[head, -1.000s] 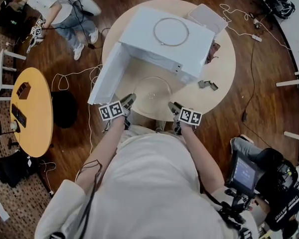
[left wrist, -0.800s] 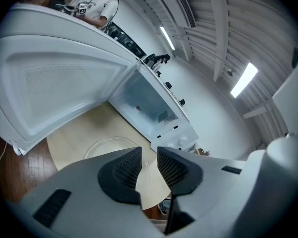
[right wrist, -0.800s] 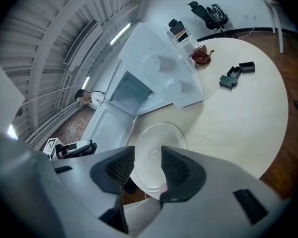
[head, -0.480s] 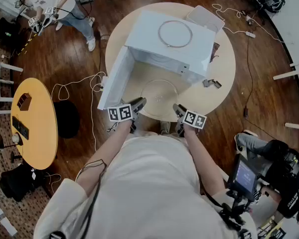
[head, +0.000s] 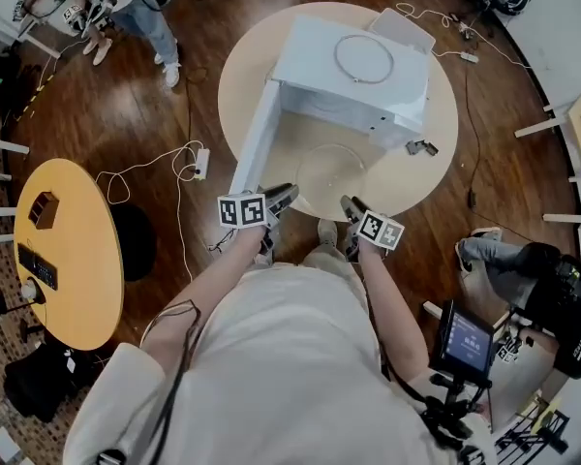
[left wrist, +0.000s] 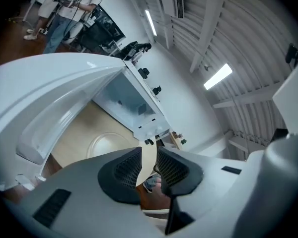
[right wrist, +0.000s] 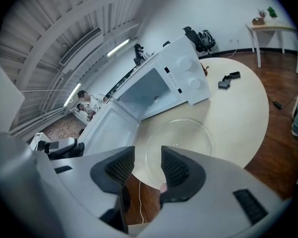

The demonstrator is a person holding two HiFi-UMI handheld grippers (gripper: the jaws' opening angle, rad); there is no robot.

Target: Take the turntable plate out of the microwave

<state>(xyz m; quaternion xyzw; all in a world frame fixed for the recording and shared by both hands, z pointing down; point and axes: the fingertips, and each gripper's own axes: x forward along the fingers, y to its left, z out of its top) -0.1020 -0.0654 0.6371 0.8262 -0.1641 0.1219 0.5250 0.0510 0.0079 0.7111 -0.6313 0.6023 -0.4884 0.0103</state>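
The clear glass turntable plate (head: 334,172) lies flat on the round wooden table (head: 431,134), in front of the white microwave (head: 353,61), whose door (head: 257,139) stands wide open. My left gripper (head: 289,194) hovers at the table's near edge, just short of the plate's left rim, open and empty. My right gripper (head: 349,204) hangs at the near right rim, also open and empty. In the left gripper view the plate (left wrist: 107,144) shows beyond my left gripper (left wrist: 148,165). The right gripper view has the plate (right wrist: 181,140) lying just past my right gripper (right wrist: 148,167).
A roller ring (head: 363,58) lies on top of the microwave. A small dark object (head: 421,147) sits on the table at the right, a white lid (head: 402,29) at the back. Cables (head: 184,163) trail on the floor. A yellow side table (head: 63,250) stands at the left.
Both grippers have pulled back from the plate's near rim toward the table edge and lifted a little. The plate stays flat on the table.
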